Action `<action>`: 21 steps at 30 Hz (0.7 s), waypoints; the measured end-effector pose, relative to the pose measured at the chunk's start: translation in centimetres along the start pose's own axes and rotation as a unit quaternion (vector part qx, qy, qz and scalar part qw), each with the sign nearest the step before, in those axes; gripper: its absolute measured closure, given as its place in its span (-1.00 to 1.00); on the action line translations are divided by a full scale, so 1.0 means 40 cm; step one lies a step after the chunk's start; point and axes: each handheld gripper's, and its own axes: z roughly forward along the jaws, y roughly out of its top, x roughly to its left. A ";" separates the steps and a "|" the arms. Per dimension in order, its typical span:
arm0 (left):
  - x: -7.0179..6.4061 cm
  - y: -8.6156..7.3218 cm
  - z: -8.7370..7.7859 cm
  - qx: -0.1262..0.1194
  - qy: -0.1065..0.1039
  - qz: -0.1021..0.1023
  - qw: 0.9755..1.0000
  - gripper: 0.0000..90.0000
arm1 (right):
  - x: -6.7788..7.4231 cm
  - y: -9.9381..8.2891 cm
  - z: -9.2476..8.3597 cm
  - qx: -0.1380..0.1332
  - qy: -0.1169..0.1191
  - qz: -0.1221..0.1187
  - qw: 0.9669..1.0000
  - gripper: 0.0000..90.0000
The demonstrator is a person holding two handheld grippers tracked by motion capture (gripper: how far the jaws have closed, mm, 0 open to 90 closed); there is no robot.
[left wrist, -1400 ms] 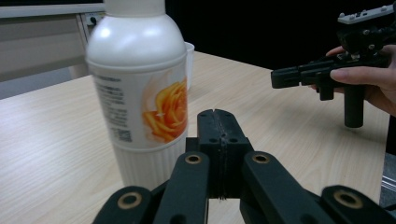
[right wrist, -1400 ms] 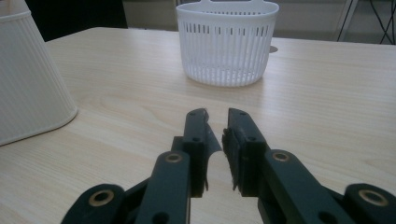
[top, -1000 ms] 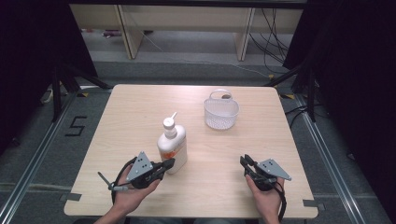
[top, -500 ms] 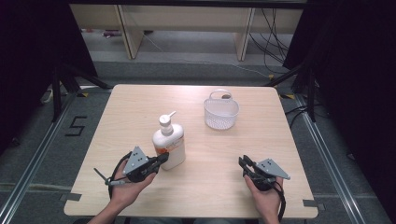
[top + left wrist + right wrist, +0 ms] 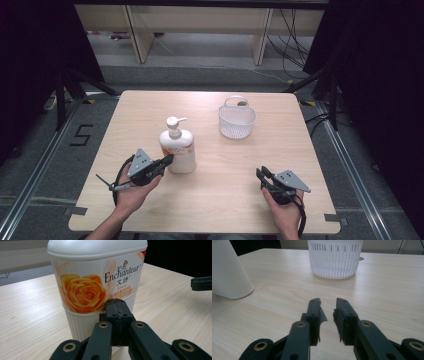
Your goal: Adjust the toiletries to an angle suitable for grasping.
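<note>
Left tool (image 5: 167,161) closed against lotion bottle (image 5: 178,149), basket (image 5: 236,121) apart

A white slotted basket (image 5: 237,121) with a looped handle stands upright on the light wooden desk (image 5: 280,150), toward its far right part. Beyond the desk's far edge stands a pale shelf unit (image 5: 195,20), with dark cables (image 5: 295,35) trailing over the grey floor (image 5: 60,150) beside it. Left of the desk, the floor bears a black numeral 5 (image 5: 81,135).
</note>
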 end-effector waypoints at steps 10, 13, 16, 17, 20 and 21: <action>0.007 -0.005 0.008 0.000 0.009 0.001 1.000 0.98 | 0.004 0.000 -0.003 -0.003 -0.009 0.015 1.000 0.65; 0.002 -0.007 0.004 -0.004 0.006 0.003 1.000 0.98 | -0.001 0.003 -0.007 0.001 -0.012 -0.001 1.000 0.63; 0.001 -0.012 -0.002 -0.010 0.005 0.003 1.000 0.95 | 0.006 0.001 -0.006 -0.008 -0.011 0.015 1.000 0.60; 0.002 -0.017 -0.010 -0.017 0.004 0.004 1.000 0.91 | 0.004 0.004 -0.007 -0.006 -0.008 0.008 1.000 0.57; 0.024 -0.050 -0.042 -0.024 0.012 0.007 1.000 0.74 | 0.020 0.020 -0.014 -0.014 -0.003 -0.010 1.000 0.42; 0.034 -0.063 -0.048 -0.030 0.015 0.004 0.999 0.69 | 0.029 0.024 -0.012 -0.017 0.010 -0.003 1.000 0.37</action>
